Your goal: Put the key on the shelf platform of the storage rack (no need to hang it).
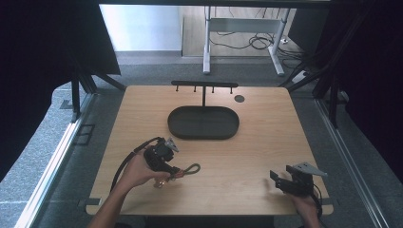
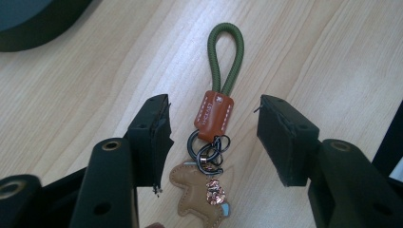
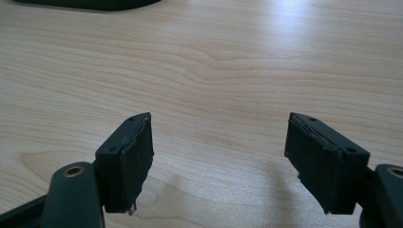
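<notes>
A: So, the left gripper has its jaws spread wide, and the keychain lies flat on the table right between them, touched by neither pad.

B: How would it handle?

A: Lightly, most likely. The green cord loop looks soft and would flop; the brown leather tab seems firmer. The metal rings and tan animal-shaped charm would dangle. The tab, or the cord just above it, is the likely place to pinch.

B: And the other one?

A: The right gripper also gapes, holding nothing, over bare wood near the table's right front corner, well apart from the keychain. Farther back stands a black oval tray with a hook rack behind it.
</notes>
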The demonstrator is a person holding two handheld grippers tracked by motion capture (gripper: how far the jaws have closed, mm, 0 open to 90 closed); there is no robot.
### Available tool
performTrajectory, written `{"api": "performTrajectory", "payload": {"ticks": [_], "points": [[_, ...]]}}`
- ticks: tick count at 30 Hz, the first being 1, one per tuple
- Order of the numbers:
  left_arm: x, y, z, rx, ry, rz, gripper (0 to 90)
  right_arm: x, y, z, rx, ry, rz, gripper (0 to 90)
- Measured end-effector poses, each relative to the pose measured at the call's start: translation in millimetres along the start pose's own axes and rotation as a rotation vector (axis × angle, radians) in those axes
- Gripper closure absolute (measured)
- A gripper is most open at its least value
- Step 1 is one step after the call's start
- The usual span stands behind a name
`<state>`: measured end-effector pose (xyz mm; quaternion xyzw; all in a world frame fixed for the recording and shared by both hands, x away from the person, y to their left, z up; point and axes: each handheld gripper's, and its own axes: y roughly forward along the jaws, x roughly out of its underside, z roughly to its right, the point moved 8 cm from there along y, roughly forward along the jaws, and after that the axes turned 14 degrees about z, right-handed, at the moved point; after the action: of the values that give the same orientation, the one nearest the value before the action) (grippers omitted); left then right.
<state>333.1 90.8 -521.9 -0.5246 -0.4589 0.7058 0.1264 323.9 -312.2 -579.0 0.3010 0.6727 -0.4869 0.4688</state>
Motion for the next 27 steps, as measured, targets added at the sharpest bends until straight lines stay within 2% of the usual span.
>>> {"api": "performTrajectory", "payload": {"ticks": [27], "points": [[1.3,13.7,0.4,0.021,0.024,-0.064,48.9,5.5,2.7,-0.8,0.002,-0.022,-0.03,25.2]]}}
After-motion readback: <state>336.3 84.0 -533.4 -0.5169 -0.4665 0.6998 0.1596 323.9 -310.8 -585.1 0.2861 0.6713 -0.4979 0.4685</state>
